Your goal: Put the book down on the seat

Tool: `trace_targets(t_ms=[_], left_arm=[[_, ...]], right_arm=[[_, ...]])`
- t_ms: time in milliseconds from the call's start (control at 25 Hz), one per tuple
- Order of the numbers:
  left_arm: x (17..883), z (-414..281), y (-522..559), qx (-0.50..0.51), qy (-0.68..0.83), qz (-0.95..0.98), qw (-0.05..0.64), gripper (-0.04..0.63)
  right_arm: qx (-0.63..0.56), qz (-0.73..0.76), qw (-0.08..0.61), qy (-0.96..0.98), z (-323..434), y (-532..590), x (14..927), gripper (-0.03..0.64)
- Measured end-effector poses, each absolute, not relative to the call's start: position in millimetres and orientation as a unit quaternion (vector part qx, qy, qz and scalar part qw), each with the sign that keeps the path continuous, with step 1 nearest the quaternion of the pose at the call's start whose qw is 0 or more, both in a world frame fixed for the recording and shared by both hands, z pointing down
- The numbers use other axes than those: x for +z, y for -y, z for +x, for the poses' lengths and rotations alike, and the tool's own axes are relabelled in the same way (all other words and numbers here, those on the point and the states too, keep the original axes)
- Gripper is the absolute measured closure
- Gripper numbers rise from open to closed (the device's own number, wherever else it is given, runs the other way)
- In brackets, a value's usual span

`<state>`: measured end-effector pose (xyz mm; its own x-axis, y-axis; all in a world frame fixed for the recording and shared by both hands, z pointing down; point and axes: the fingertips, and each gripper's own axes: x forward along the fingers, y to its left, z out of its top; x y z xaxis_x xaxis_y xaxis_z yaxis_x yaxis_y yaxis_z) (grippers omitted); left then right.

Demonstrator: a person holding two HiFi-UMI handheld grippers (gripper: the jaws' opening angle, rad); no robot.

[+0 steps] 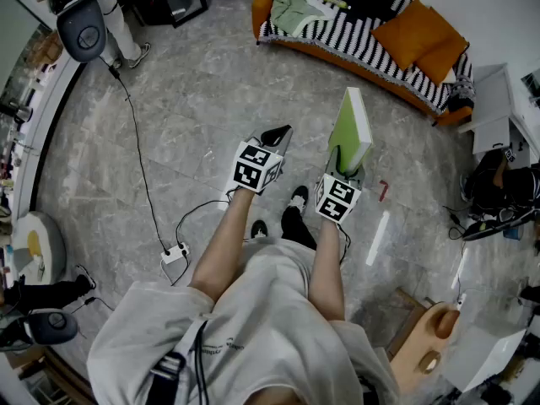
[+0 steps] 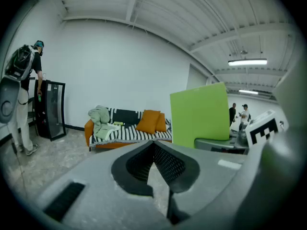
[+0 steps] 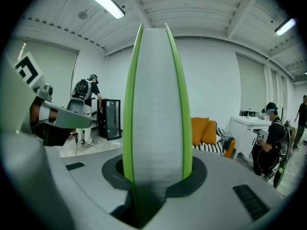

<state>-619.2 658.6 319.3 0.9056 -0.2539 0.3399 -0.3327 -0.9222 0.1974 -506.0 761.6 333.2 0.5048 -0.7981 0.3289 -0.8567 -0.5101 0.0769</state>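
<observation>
The book [image 1: 354, 129] is pinched on edge in the right tongs [image 1: 343, 165], its long axis pointing far. The sofa [image 1: 363, 45] lies far ahead, well apart. The left tongs [image 1: 277, 135] are pressed together, empty.

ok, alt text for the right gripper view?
A green book, page edge toward the camera, stands upright clamped in the right gripper. Behind it: orange cushions on a striped sofa at right, a person with a backpack at left.
</observation>
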Motion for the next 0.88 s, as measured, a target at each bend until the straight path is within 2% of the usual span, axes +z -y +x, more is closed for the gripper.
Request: trace_targets(t_ms=[160, 560, 880], left_arm=[[331, -594, -637, 0.194, 0.170, 0.961, 0.096, 0.594], [309, -499, -583, 0.184, 0.187, 0.962, 0.075, 0.594], [300, -450, -551, 0.191, 0.203, 0.958, 0.061, 0.594]], right_arm=[[0.123, 0.859, 0.110, 0.485, -471, -746, 331, 0.494], [0.103, 0.852, 0.106, 0.502, -386, -685, 319, 0.494], [0.083, 0.835, 0.104, 0.533, -341, -640, 303, 0.494]])
